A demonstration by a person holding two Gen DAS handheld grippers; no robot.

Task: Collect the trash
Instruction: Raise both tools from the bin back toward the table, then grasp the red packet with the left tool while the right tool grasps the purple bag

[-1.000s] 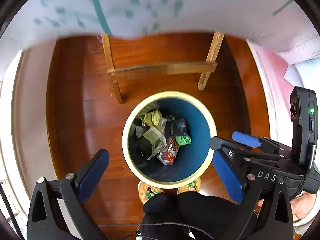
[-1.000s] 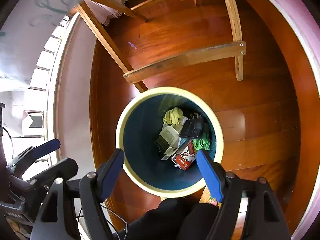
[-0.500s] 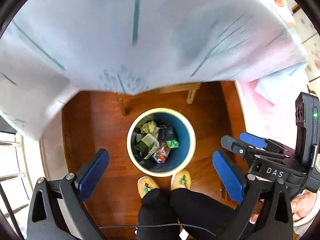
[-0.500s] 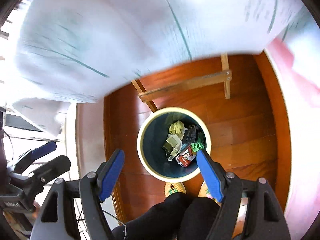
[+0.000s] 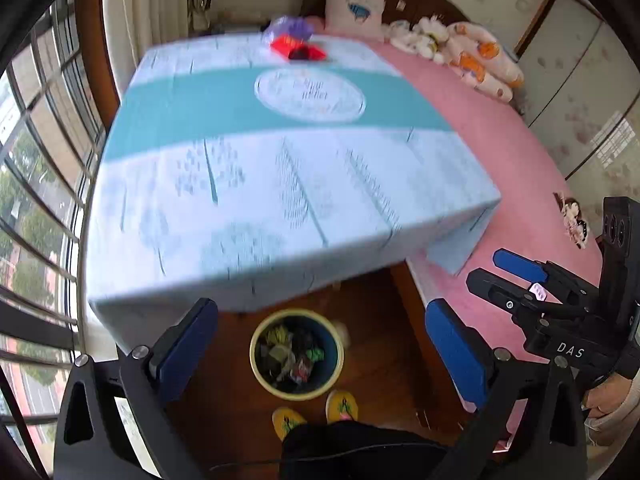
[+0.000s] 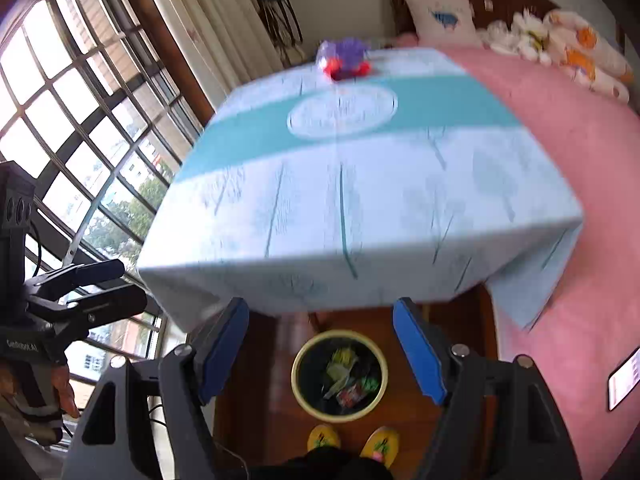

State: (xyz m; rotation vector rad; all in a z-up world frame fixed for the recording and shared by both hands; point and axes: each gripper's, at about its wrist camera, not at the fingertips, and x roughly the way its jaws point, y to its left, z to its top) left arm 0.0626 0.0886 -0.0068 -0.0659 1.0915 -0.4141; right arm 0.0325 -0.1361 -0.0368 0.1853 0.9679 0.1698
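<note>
A blue bin with a cream rim (image 5: 297, 391) stands on the wooden floor below the table's front edge, also in the right wrist view (image 6: 339, 416). It holds several pieces of crumpled trash (image 5: 294, 354). On the far side of the tablecloth lie a red wrapper (image 5: 298, 50) and a purple bag (image 6: 342, 51). My left gripper (image 5: 320, 350) is open and empty, high above the bin. My right gripper (image 6: 320, 350) is open and empty beside it.
A table with a white and teal cloth (image 5: 280, 168) fills the middle. A pink bed (image 5: 512, 152) with pillows lies to the right. Barred windows (image 6: 80, 120) are on the left. The person's yellow slippers (image 5: 312, 412) stand by the bin.
Both grippers have risen from just above the bin to above table height. The tabletop and the room have come into view. Both stay open and empty.
</note>
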